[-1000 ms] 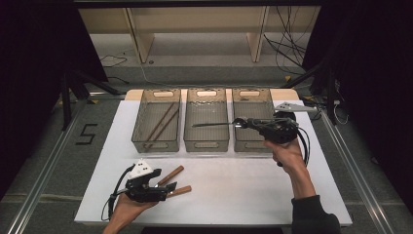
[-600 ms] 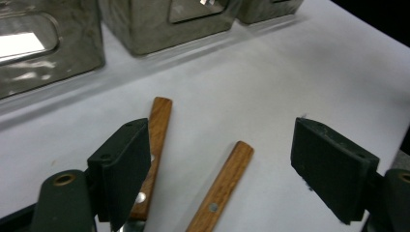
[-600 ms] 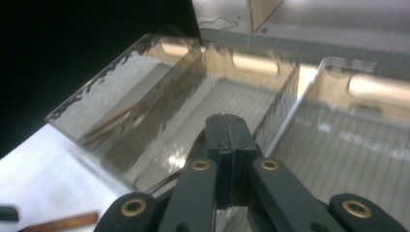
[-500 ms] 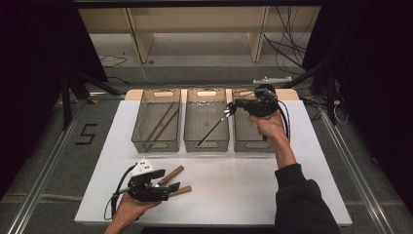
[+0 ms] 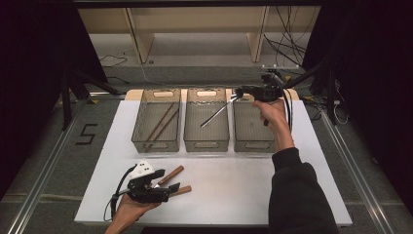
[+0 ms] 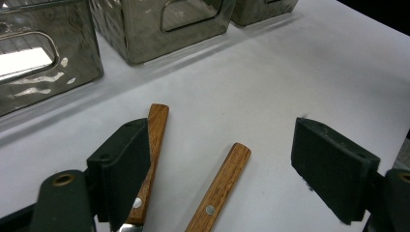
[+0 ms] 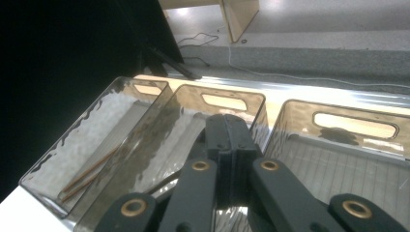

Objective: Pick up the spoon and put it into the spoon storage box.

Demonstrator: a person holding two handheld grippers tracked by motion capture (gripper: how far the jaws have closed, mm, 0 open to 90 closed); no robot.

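Note:
My right gripper hangs above the far rim between the middle bin and the right bin. It is shut on one end of a thin dark metal utensil, which slants down over the middle bin. In the right gripper view the jaws are pressed together. My left gripper rests low at the table's near left, open. Two wooden knife handles lie beside and between its pads, and neither handle is gripped.
Three clear bins stand in a row at the back of the white table. The left bin holds brown chopsticks. Beyond the table lie cables and a wooden shelf frame. Dark stands flank both sides.
My right hand has gone away from me and a little up, toward the bins' far rim. The utensil has swung from level to slanting down over the middle bin. The left hand has stayed put.

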